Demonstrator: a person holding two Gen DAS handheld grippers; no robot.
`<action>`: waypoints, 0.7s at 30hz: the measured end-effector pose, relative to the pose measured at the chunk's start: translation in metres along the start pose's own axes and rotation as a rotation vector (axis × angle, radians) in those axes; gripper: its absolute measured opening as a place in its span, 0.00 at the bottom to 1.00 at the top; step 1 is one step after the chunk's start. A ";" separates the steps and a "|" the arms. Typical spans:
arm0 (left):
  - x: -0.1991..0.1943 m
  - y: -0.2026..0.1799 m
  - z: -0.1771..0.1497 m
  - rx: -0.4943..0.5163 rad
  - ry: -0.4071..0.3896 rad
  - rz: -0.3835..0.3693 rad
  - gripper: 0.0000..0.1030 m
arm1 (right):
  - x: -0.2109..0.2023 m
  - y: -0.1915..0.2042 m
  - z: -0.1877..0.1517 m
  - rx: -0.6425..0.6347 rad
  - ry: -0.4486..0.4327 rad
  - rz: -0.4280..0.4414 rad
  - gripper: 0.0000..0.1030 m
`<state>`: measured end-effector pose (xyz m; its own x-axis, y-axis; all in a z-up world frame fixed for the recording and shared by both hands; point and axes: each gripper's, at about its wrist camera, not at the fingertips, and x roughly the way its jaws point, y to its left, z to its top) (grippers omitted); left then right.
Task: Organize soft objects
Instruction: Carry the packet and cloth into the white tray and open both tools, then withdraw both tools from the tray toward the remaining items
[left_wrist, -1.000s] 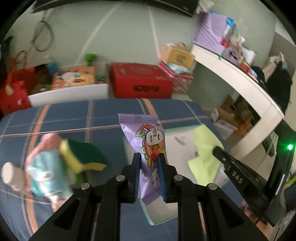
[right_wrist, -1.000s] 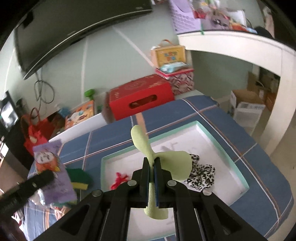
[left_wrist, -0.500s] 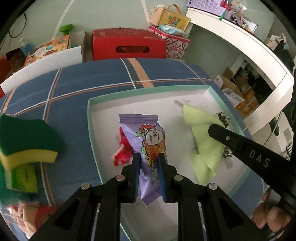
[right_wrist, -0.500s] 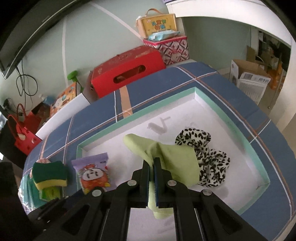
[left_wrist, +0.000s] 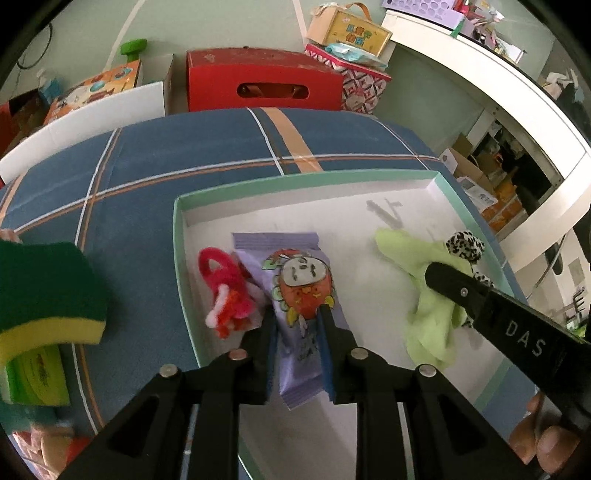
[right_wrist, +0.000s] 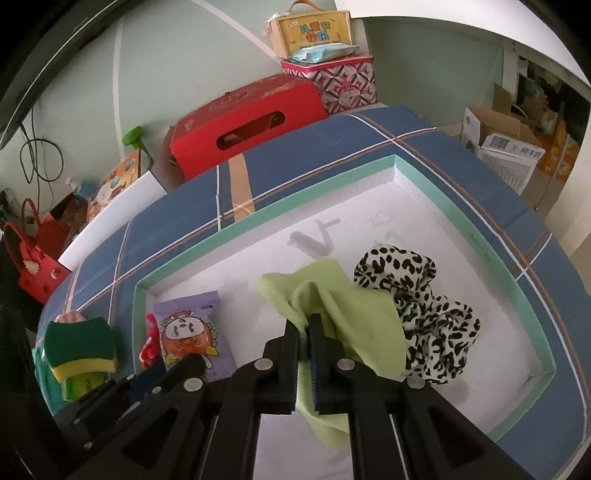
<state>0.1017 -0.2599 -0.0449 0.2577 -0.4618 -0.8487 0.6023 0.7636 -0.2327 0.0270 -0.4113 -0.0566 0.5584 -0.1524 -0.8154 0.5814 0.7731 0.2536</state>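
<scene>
A white tray with a teal rim (left_wrist: 179, 258) (right_wrist: 138, 314) lies on a blue checked surface. My left gripper (left_wrist: 295, 312) (right_wrist: 184, 365) is low over the tray's left end with a purple snack packet (left_wrist: 295, 273) (right_wrist: 188, 325) between its pads; the jaws are opening and the packet lies on the tray floor. The right gripper (right_wrist: 303, 321) (left_wrist: 461, 291) pinches a light green cloth (right_wrist: 354, 314) (left_wrist: 406, 251), which rests crumpled in the tray; its jaws are starting to open. A leopard-print scrunchie (right_wrist: 432, 321) (left_wrist: 465, 243) lies against the cloth's right side.
A red fuzzy item (left_wrist: 225, 295) (right_wrist: 149, 347) sits in the tray beside the packet. A green and yellow sponge (left_wrist: 48, 295) (right_wrist: 77, 339) rests on other items left of the tray. A red box (left_wrist: 258, 85) stands behind; a white desk (left_wrist: 498, 85) runs along the right.
Both grippers came down into the tray. The packet and the cloth, hanging in the air a second ago, now rest on the tray floor. The left jaws stand slightly wider.
</scene>
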 end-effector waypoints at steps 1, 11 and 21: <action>-0.001 -0.001 0.000 0.004 0.004 0.000 0.23 | -0.002 0.001 0.000 -0.003 -0.003 -0.003 0.08; -0.029 -0.007 -0.002 -0.004 0.017 -0.019 0.44 | -0.026 0.009 0.001 -0.057 -0.017 -0.021 0.14; -0.050 0.017 -0.002 -0.065 -0.018 0.117 0.61 | -0.041 0.006 -0.004 -0.082 -0.024 -0.029 0.58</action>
<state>0.0975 -0.2230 -0.0070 0.3370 -0.3754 -0.8634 0.5173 0.8400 -0.1633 0.0049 -0.3980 -0.0238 0.5569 -0.1894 -0.8087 0.5473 0.8161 0.1858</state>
